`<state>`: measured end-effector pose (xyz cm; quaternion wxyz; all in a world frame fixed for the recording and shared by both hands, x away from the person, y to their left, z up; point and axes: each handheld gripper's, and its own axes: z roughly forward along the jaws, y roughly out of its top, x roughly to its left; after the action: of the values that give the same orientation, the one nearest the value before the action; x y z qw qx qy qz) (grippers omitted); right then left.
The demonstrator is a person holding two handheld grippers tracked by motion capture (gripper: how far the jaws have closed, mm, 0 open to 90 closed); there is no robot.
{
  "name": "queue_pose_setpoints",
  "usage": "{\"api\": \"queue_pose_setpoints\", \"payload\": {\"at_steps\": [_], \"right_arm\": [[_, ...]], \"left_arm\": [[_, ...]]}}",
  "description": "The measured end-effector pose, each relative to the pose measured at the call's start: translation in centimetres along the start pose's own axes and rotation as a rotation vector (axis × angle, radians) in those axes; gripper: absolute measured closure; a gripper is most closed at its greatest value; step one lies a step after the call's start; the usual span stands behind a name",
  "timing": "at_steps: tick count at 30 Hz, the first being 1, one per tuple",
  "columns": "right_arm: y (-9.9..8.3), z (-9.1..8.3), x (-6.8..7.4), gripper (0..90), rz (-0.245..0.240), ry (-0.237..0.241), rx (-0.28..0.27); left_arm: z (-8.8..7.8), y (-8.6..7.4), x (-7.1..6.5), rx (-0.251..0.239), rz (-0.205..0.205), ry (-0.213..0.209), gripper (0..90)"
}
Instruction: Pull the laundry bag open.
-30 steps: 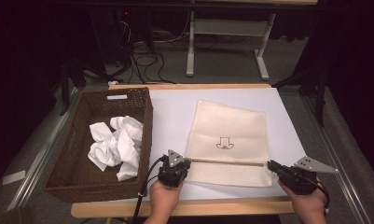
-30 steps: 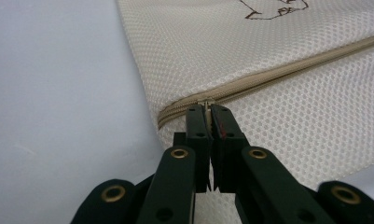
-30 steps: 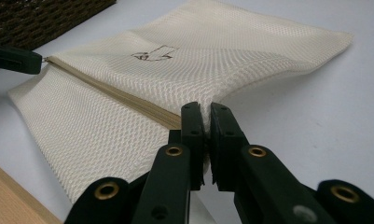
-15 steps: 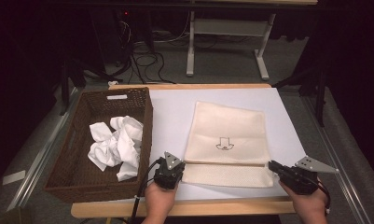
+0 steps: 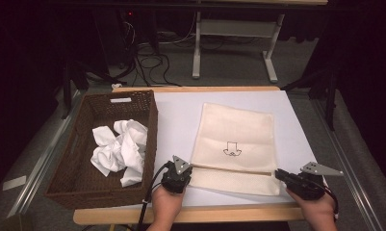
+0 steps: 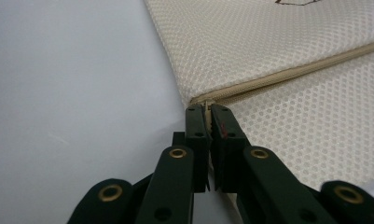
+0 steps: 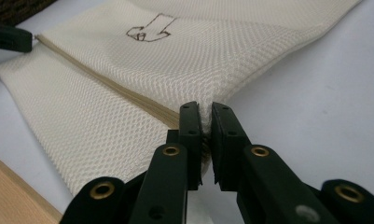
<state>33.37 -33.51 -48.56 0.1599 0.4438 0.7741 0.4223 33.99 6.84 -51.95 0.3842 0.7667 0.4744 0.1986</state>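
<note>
Low, both tongs pinching mesh bag

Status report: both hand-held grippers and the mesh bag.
Left hand-held gripper shut on mesh bag at zipper end. Right hand-held gripper shut on opposite edge. Nothing in the way.

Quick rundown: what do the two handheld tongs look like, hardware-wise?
Both tongs, left and right, are black with two flat linkage jaws on brass-coloured rivets. Each carries a grey three-cornered plate on top. A black cable trails from the left one. No sleeves visible.
</note>
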Motion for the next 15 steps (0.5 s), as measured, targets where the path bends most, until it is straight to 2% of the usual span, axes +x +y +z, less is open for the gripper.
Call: {"api": "queue_pose_setpoints", "payload": {"at_steps": [5, 7, 9, 12, 14, 15], "right_arm": [[-0.4, 0.9, 0.1, 83.6, -0.001, -0.001, 0.053], [-0.6, 1.5, 0.2, 81.9, 0.005, -0.009, 0.094], [-0.8, 1.7, 0.1, 81.3, 0.008, -0.005, 0.104], [-0.8, 1.7, -0.1, 80.3, 0.009, -0.005, 0.108], [-0.9, 1.8, 0.0, 79.0, 0.012, -0.007, 0.115], [-0.9, 1.8, -0.1, 77.2, 0.029, -0.002, 0.118]], "left_arm": [[0.2, 0.0, 0.2, 0.007, -0.008, 0.009, 85.1], [0.2, -0.1, 0.3, 0.005, -0.014, 0.014, 83.7], [0.2, -0.1, 0.5, 0.004, -0.027, 0.010, 81.8], [0.2, -0.1, 0.6, 0.005, -0.025, 0.013, 78.9], [0.2, -0.2, 0.6, 0.001, -0.030, 0.020, 73.9], [0.2, -0.2, 0.6, 0.000, -0.033, 0.022, 69.6]]}}
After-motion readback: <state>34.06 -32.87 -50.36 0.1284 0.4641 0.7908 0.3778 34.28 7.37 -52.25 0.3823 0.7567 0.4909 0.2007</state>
